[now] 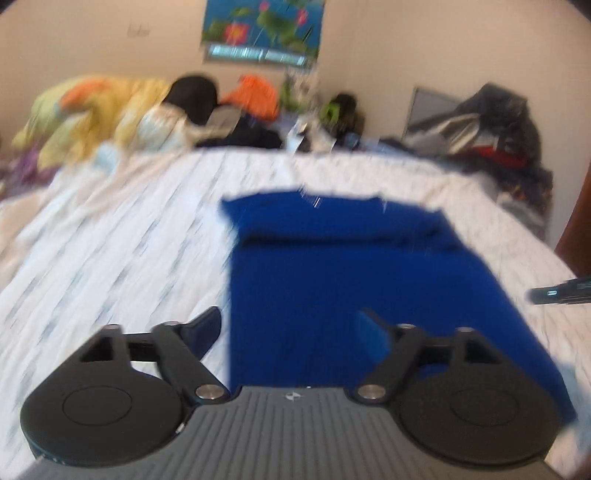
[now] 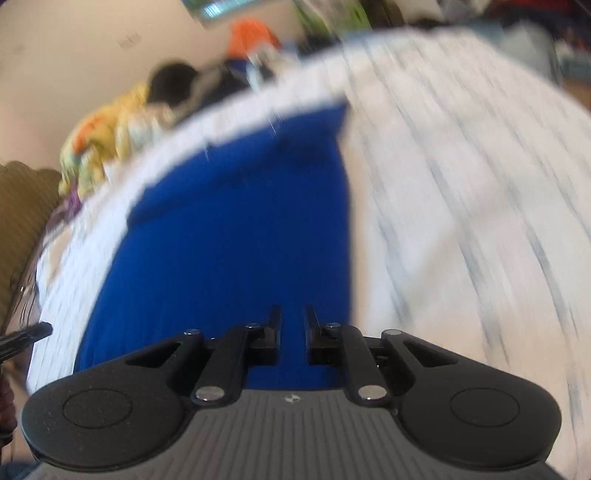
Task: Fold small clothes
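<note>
The left gripper is hovering wide over the blue garment while the right gripper is hanging nearly closed, empty, so each ought to pinch a near corner squarely

You find no readable text here. The poster on the wall carries a pale caption band along its bottom edge, but motion blur smears the lettering past reading. A faint scrawl on the wall to its left is just as illegible. Each gripper body bears only a small emblem, no letters.
</note>
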{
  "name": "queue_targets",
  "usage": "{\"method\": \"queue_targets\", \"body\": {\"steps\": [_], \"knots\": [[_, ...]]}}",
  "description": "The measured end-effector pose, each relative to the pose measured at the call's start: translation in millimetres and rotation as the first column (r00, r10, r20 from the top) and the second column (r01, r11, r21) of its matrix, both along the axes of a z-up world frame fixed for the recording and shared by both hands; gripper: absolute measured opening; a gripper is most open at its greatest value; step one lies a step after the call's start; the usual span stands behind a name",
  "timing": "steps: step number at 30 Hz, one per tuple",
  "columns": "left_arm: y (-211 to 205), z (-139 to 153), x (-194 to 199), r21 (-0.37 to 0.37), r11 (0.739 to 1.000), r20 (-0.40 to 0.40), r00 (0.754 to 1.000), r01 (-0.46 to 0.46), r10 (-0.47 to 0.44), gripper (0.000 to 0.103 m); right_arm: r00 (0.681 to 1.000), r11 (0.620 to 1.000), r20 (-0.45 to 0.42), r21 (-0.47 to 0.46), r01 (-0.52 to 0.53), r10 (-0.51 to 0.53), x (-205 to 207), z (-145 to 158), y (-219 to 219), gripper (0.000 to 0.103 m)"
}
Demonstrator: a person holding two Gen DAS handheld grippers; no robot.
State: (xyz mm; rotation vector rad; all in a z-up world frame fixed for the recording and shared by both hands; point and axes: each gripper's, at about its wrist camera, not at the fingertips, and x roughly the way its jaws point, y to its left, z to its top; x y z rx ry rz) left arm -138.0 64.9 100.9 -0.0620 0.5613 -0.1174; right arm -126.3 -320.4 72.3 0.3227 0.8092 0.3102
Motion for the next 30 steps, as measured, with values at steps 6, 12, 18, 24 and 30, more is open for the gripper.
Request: {"method": "queue_targets", "body": {"steps": [6, 12, 18, 24, 30], "knots": [[-72.9, -67.8, 126.5, 0.076, 0.996, -0.191, 0.979, -0.054, 0.068, 0.064, 0.999, 0.998, 0.001, -0.053, 0.037, -0.037, 130.1, -42.1, 76.5, 0.012], [-63.5, -95.1, 114.6, 0.108, 0.990, -0.133, 0.985, -0.092, 0.106, 0.103, 0.985, 0.961, 0.157, -0.252, 0.115, -0.077, 121.0, -53.4, 113.9, 0.018], [-61.8, -93.5, 113.4, 0.115, 0.989, -0.129, 0.986, -0.091, 0.105, 0.103, 0.977, 0.916, 0.197, -0.373, 0.150, -0.079, 56.4, -65.8, 109.6, 0.103], [-66.0, -88.4, 109.3, 0.121, 0.989, -0.134, 0.985, -0.090, 0.106, 0.103, 0.979, 0.926, 0.189, -0.351, 0.138, -0.075, 59.5, -70.2, 114.8, 0.103], [-58.4, -77.7, 66.5, 0.093, 0.994, -0.218, 0.973, -0.052, 0.071, 0.103, 0.984, 0.925, 0.150, -0.352, 0.145, -0.098, 47.7, -66.2, 116.0, 0.103]]}}
